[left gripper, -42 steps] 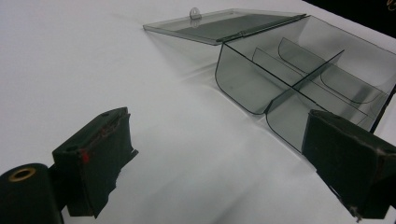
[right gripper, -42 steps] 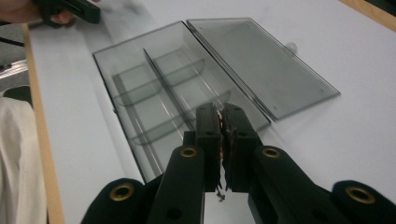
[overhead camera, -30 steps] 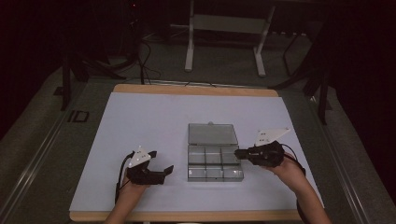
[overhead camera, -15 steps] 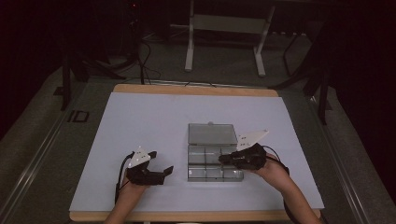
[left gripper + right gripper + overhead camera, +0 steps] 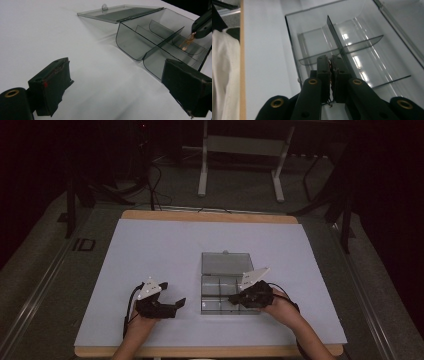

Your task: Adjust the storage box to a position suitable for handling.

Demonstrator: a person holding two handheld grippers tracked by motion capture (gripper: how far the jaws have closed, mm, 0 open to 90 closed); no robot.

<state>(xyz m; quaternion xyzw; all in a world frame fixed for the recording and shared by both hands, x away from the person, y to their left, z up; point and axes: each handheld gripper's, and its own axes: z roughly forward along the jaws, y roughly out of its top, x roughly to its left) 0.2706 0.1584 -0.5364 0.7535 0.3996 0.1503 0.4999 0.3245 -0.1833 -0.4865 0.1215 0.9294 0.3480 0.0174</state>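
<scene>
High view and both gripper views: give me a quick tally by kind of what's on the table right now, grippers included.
Grippers: 2, left gripper and right gripper
Clear compartment box, lid open: 1
Small gold-coloured item held over the box: 1
White mat: 1
Total: 5

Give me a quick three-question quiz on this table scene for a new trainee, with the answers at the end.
1. True or false: the lid of the clear box is shut.
2. Which tongs hang over the box compartments: A) left tongs B) right tongs?
3. Fill in: the right tongs pinch a small ______-coloured piece.

Key: 1. False, the lid lies open behind the box. 2. B; the left tongs rest open on the white mat beside the box. 3. Gold; what the piece is cannot be told.
</scene>
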